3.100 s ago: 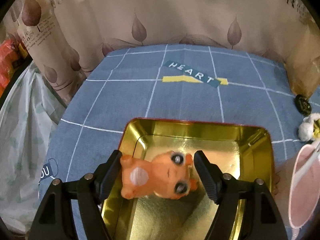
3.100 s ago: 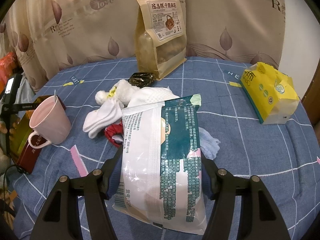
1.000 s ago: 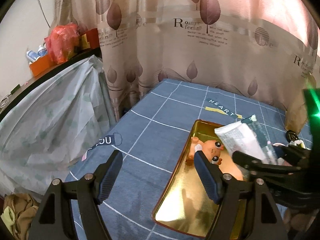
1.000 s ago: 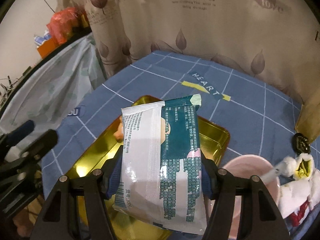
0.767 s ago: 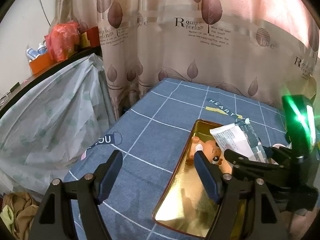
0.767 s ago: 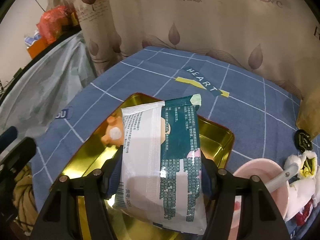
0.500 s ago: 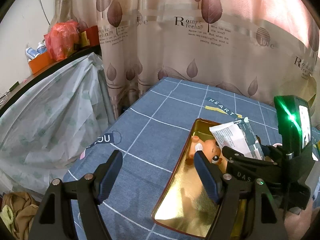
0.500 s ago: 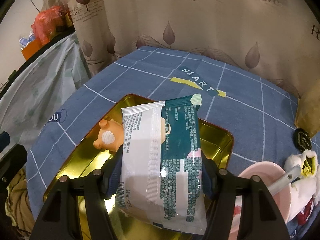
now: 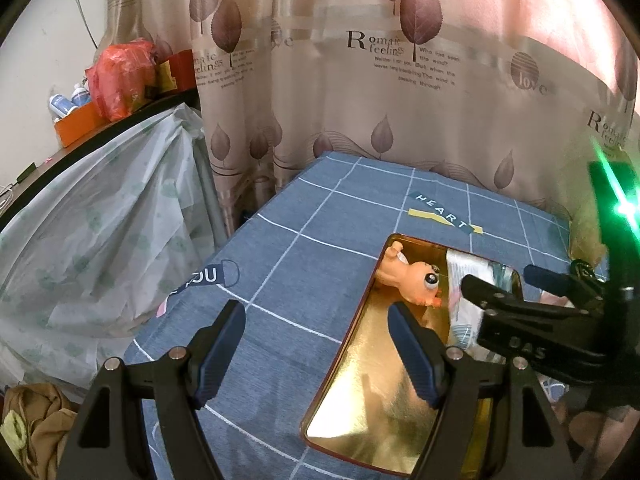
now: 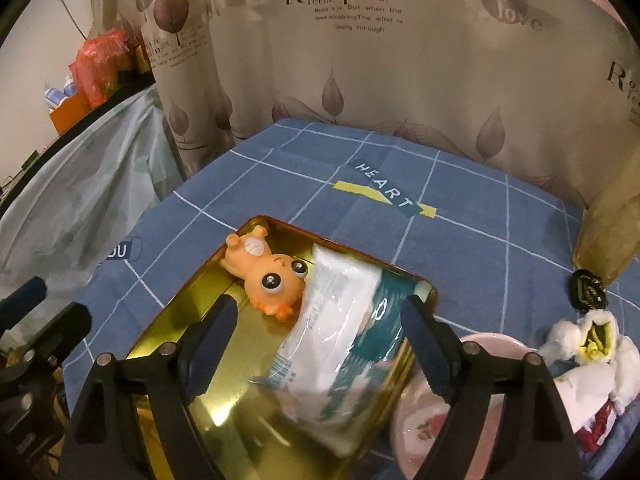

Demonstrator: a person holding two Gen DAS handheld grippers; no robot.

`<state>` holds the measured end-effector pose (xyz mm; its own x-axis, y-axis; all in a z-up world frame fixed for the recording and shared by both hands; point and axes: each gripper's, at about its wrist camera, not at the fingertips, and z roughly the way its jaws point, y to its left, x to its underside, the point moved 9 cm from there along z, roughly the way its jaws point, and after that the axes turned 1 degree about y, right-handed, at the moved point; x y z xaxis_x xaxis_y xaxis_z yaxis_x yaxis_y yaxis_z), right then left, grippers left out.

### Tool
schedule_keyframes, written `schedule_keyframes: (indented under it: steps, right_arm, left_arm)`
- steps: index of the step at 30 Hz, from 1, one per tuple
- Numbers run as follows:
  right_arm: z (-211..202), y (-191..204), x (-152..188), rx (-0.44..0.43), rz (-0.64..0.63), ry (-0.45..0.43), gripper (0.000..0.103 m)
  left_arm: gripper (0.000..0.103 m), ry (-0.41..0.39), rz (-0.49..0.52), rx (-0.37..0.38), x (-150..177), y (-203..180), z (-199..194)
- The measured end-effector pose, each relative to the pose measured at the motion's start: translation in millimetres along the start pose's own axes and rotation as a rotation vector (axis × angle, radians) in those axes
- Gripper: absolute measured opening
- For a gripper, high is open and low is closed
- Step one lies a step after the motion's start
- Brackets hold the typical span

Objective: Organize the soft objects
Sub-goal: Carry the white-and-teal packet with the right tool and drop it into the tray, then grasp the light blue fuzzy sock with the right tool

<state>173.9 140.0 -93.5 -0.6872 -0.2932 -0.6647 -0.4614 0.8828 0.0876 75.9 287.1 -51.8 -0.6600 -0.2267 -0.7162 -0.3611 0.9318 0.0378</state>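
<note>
A gold tin tray (image 10: 188, 304) (image 9: 384, 404) lies on the blue grid cloth. An orange big-eyed squeeze toy (image 10: 266, 274) (image 9: 414, 274) lies in its far left corner. A white and teal soft pack (image 10: 344, 320) (image 9: 466, 300) lies in the tray's right side, blurred, free of my right gripper (image 10: 324, 344), whose jaws are opening and stand apart above it, pads clear of it. My left gripper (image 9: 316, 352) hovers open over the cloth at the tray's left edge, holding nothing.
A pink cup (image 10: 424, 420) stands right of the tray, with white socks and a small white plush (image 10: 588, 348) beyond it. A tan snack bag (image 10: 612, 236) and a dark packet (image 10: 588, 288) sit far right. Curtains ring the table; plastic-covered furniture (image 9: 88, 240) stands left.
My right gripper opened and let go of the soft pack, which dropped into the tray beside the orange toy. The left gripper stayed put.
</note>
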Motion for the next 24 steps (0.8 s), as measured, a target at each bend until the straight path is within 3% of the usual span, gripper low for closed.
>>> schedule_keyframes:
  steps: [11, 18, 24]
  right_arm:
    - [-59.0, -43.9, 16.5, 0.068, -0.011, -0.056, 0.082]
    - [-100.7, -131.0, 47.9, 0.216, 0.057, -0.045, 0.082]
    - [-128.1, -220.4, 100.1, 0.354, 0.176, 0.011, 0.082]
  left_arm:
    - [0.076, -0.005, 0.028, 0.000, 2.8, -9.3, -0.7]
    - [0.076, -0.009, 0.049, 0.001, 4.0, -16.2, -1.4]
    - [0.076, -0.009, 0.072, 0.013, 6.9, -26.0, -3.8]
